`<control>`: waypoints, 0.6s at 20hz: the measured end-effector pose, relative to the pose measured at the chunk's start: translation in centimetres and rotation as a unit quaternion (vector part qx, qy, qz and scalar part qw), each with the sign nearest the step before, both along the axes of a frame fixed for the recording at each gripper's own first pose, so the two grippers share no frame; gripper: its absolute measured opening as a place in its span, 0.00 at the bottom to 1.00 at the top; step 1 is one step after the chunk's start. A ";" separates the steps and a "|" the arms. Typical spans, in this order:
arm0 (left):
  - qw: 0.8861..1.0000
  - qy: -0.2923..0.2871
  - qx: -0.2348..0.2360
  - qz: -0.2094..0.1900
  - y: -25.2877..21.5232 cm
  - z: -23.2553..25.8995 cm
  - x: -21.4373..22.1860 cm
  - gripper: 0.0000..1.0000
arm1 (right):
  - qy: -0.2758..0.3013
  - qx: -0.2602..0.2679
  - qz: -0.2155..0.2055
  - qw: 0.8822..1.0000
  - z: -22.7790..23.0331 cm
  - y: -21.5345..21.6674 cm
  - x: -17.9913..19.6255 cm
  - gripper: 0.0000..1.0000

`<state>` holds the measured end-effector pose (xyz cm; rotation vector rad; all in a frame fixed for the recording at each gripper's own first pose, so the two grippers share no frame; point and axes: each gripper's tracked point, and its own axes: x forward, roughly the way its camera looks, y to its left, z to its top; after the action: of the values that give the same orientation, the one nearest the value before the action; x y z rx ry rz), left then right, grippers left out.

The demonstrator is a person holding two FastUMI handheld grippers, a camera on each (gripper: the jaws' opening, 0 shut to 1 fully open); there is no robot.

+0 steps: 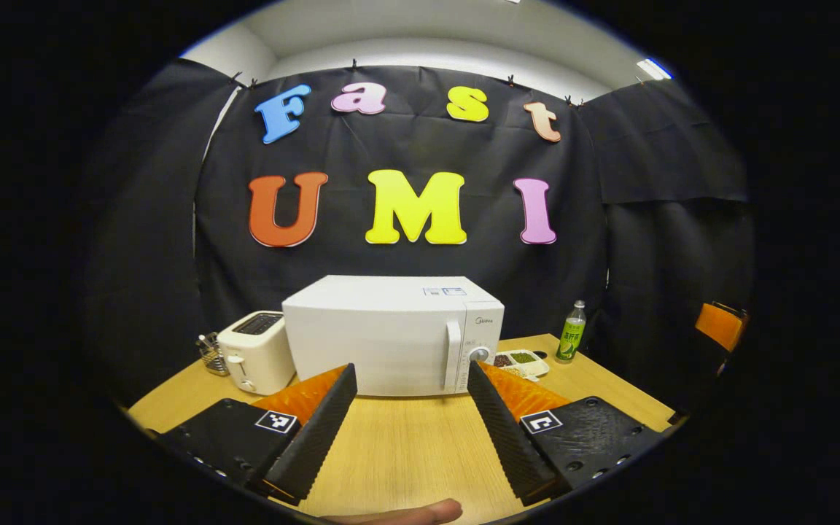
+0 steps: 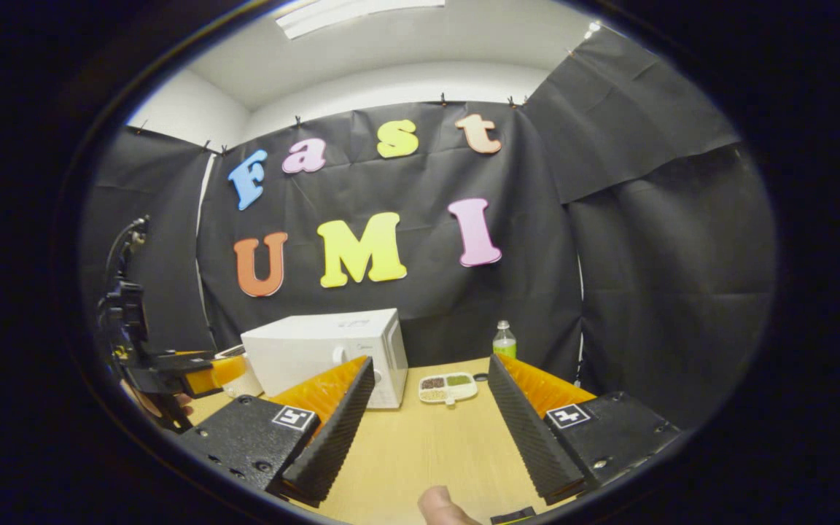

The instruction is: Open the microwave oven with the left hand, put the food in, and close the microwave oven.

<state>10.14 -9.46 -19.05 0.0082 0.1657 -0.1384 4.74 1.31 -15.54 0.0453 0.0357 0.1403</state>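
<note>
Left gripper view: camera sits low over the near edge of the table (image 1: pixel 405 445), facing the far wall. It looks square onto the front of the microwave (image 1: pixel 391 339), which stands mid-table, not close.

Right gripper view: camera sits further right and further back, facing the same wall, angled slightly left. The microwave (image 2: pixel 325 354) appears smaller, left of centre, with its right side visible.

Shared by the 2 views: table, microwave, food tray (image 1: pixel 522 361) (image 2: pixel 448 387), bottle (image 1: pixel 571 332) (image 2: pixel 504 340), far wall. The right gripper view also takes in the left gripper (image 2: pixel 172 372) at its left edge.
</note>
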 end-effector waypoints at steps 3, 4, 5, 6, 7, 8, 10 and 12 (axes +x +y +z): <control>1.000 0.001 0.006 0.017 0.9 3.4 -4.1 0.95 | 0.000 0.006 -0.004 1.000 2.1 -0.5 -1.7 1.00; 1.000 -0.012 0.010 0.024 1.3 5.0 -5.7 0.95 | -0.004 0.012 -0.007 1.000 2.9 -0.8 -2.3 1.00; 0.999 -0.024 0.012 0.030 1.8 6.4 -7.1 0.95 | -0.009 0.019 -0.010 1.000 3.9 -1.1 -3.1 1.00; 0.999 -0.031 0.011 0.035 2.2 7.6 -8.5 0.95 | -0.016 0.026 -0.013 0.999 4.8 -1.4 -4.0 1.00; 0.998 -0.038 0.010 0.039 2.5 8.7 -10.0 0.95 | -0.023 0.031 -0.016 0.999 5.7 -1.7 -4.9 1.00; 0.998 -0.045 0.007 0.044 2.9 9.5 -11.4 0.95 | -0.028 0.033 -0.024 0.999 6.2 -2.2 -5.7 1.00; 0.997 -0.056 -0.004 0.047 3.4 10.7 -14.1 0.95 | -0.032 0.027 -0.040 0.998 6.7 -3.1 -7.1 1.00; 0.996 -0.072 -0.017 0.041 3.5 11.1 -16.7 0.95 | -0.035 0.016 -0.037 0.999 7.1 -3.0 -8.8 1.00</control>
<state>-6.55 -5.93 -7.95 -0.0234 0.0195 -0.0582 -4.10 -1.67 -8.43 0.0745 -0.0372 0.0692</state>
